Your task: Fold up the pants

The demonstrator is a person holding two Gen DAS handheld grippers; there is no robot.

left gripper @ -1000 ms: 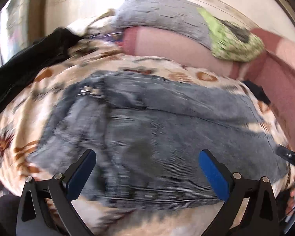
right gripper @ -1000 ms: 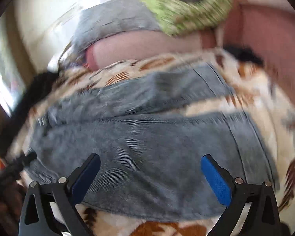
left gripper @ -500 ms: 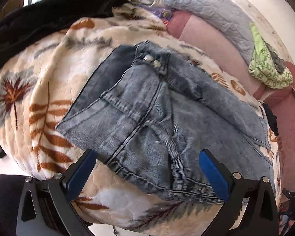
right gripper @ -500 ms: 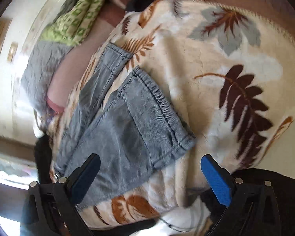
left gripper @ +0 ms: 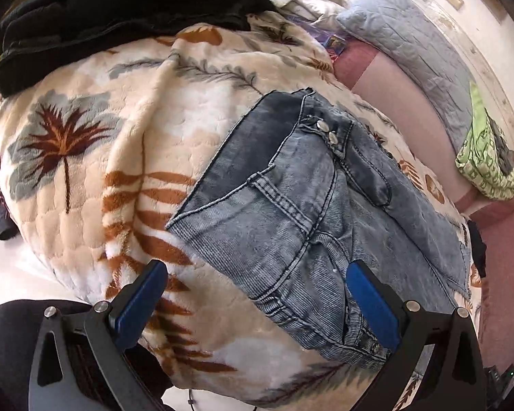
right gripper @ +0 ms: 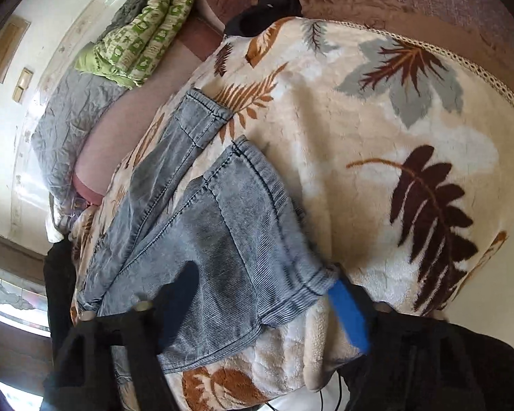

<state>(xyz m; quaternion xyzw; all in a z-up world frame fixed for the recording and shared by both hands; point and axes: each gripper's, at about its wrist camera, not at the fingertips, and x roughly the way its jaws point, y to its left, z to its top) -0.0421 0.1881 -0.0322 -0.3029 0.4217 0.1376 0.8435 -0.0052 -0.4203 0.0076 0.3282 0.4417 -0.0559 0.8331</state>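
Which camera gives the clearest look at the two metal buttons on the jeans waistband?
The left wrist view: the two silver metal buttons sit sharp on the waistband of the faded blue denim jeans. The right wrist view shows only the leg hems; the waistband end is far off and the buttons cannot be made out.

Black frames, blue pads on both handheld tools.

Here's the left gripper (left gripper: 255,303) in sharp focus: two matte black fingers (left gripper: 377,301) built as angular open frames with triangular cut-outs, each tipped on its inner face with a flat royal-blue pad, and round silver screw heads sit at the joints (two show on each side). Over to the right gripper (right gripper: 260,311), same build, but smeared with motion blur: one blue pad reads bright, the other looks dark, nearly navy, in shadow, and pale screw heads are only just made out on the black frame. A thin dark cable hangs below it.
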